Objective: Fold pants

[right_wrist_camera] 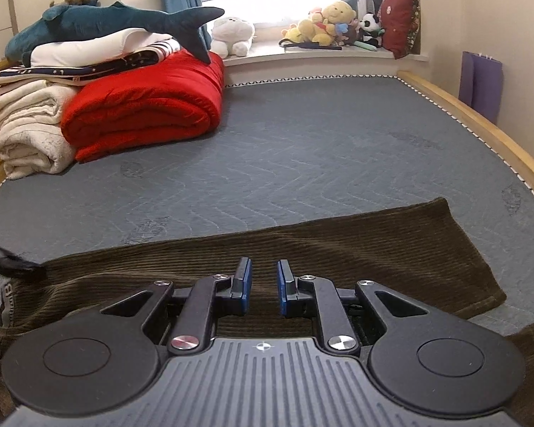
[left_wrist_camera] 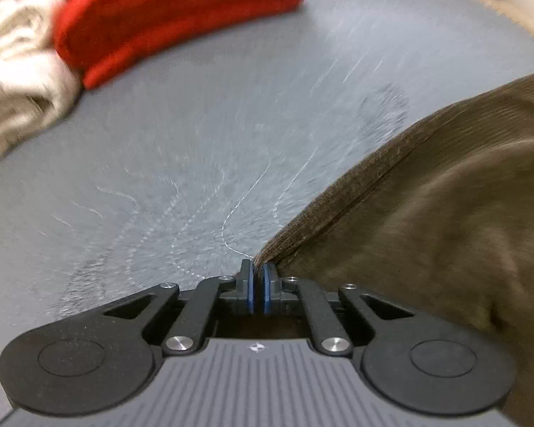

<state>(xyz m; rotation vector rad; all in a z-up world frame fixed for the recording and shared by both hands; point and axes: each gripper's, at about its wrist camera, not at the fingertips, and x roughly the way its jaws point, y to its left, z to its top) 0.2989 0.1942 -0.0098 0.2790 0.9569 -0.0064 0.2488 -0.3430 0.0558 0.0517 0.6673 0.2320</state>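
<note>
Brown corduroy pants point(right_wrist_camera: 338, 252) lie flat across the near part of the grey mattress point(right_wrist_camera: 302, 149), waistband at the left, leg hem at the right. My right gripper point(right_wrist_camera: 263, 277) is open and empty, just above the middle of the pants. My left gripper point(left_wrist_camera: 257, 274) is shut on the edge of the pants point(left_wrist_camera: 427, 213), which hang off to its right; this view is blurred by motion. The left gripper shows as a dark blur at the left edge of the right wrist view point(right_wrist_camera: 3, 259), at the waistband.
A red folded blanket point(right_wrist_camera: 146, 106) and a cream blanket point(right_wrist_camera: 28, 131) are stacked at the far left, with bedding and a plush shark point(right_wrist_camera: 106, 25) on top. A wooden bed rail point(right_wrist_camera: 480, 121) runs along the right. Plush toys point(right_wrist_camera: 331, 25) sit on the windowsill.
</note>
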